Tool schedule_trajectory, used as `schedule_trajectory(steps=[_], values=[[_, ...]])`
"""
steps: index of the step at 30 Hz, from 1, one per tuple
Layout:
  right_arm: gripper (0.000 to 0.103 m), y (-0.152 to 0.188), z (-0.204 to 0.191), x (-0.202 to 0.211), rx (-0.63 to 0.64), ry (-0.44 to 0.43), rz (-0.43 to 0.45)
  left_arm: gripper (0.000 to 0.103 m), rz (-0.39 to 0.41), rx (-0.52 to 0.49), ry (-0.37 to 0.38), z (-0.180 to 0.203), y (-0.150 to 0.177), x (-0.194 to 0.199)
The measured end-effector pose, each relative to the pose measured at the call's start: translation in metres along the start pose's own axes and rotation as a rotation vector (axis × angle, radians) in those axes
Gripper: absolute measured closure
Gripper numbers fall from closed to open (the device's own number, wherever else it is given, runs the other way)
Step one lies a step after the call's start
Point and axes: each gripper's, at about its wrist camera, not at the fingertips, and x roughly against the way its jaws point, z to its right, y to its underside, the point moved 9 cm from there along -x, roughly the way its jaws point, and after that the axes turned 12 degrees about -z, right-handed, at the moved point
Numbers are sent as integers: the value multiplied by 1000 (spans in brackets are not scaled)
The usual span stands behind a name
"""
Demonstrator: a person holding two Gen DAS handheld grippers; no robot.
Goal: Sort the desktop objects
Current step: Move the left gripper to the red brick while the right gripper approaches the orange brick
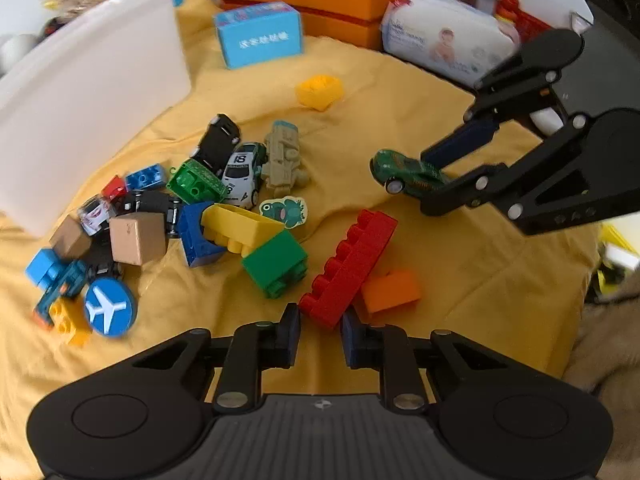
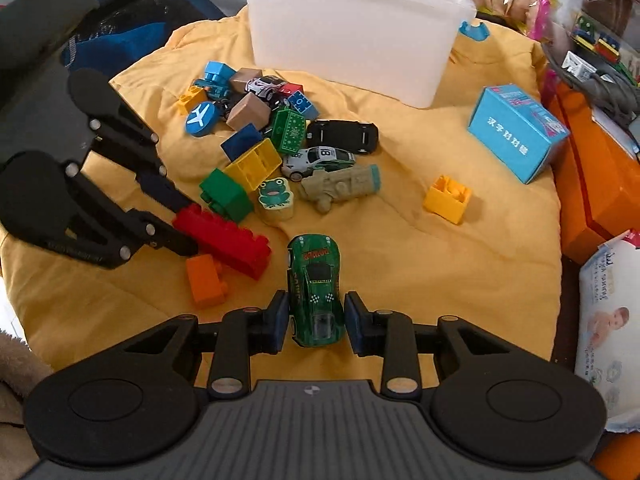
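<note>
A pile of toy cars and building bricks lies on a yellow cloth (image 1: 440, 264). My left gripper (image 1: 320, 332) is open, its pads on either side of the near end of a long red brick (image 1: 348, 268), also in the right wrist view (image 2: 224, 240). My right gripper (image 2: 317, 322) is open around the rear of a green toy car (image 2: 316, 288), which rests on the cloth; it shows from the left wrist view (image 1: 404, 174). An orange brick (image 1: 390, 290) lies beside the red one. A white bin (image 2: 352, 28) stands behind the pile.
A lone yellow brick (image 2: 447, 199) and a blue box (image 2: 518, 132) lie to the right. Orange boxes (image 1: 320, 4) and a wipes pack (image 1: 444, 36) line the cloth's far edge. The pile holds a black car (image 2: 344, 134), a white car (image 2: 318, 160) and a plane disc (image 2: 199, 118).
</note>
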Motion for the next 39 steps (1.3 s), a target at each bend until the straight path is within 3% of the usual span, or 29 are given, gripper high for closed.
schedule_trajectory(steps=[3, 6, 7, 8, 10, 12, 15, 18, 20, 24, 26, 29, 32, 34, 37, 39], values=[[69, 1, 2, -1, -7, 7, 1, 79, 9, 60, -167, 6, 13, 9], [69, 0, 2, -2, 4, 22, 3, 79, 7, 133, -272, 3, 32, 24], [69, -1, 2, -2, 11, 24, 3, 83, 6, 163, -319, -2, 40, 31], [69, -3, 2, -3, 16, 25, 4, 94, 0, 184, -361, -9, 44, 35], [69, -5, 2, -5, 27, 22, 3, 96, -22, 235, -441, -26, 54, 44], [69, -6, 0, -9, 34, 17, -2, 96, -52, 275, -467, -38, 62, 45], [69, -7, -3, -14, 48, 17, -14, 90, -73, 296, -451, -36, 65, 39], [68, -10, 2, -14, 53, 52, -5, 81, -27, 298, -424, -27, 58, 47], [65, -11, 8, -14, 52, 79, -1, 60, 24, 299, -409, -24, 48, 56], [62, -13, 8, -8, 56, 74, 22, 42, 70, 113, -432, -27, 16, 58], [62, -15, 3, -4, 63, 60, 40, 42, 72, -7, -388, -30, 3, 49], [62, -18, -12, 5, 71, -49, 58, 48, -7, -67, -273, -33, 5, 29], [64, -16, -33, 11, 96, -170, 60, 62, -11, -13, -170, -33, 12, 34], [67, -14, -42, 7, 99, -197, 41, 62, -15, 10, -141, -25, 21, 35], [72, -15, -44, 0, 44, -244, 23, 62, -40, 12, -167, -8, 47, 28], [72, -18, -41, -1, 18, -244, 35, 62, -78, 59, -133, -2, 64, 21]])
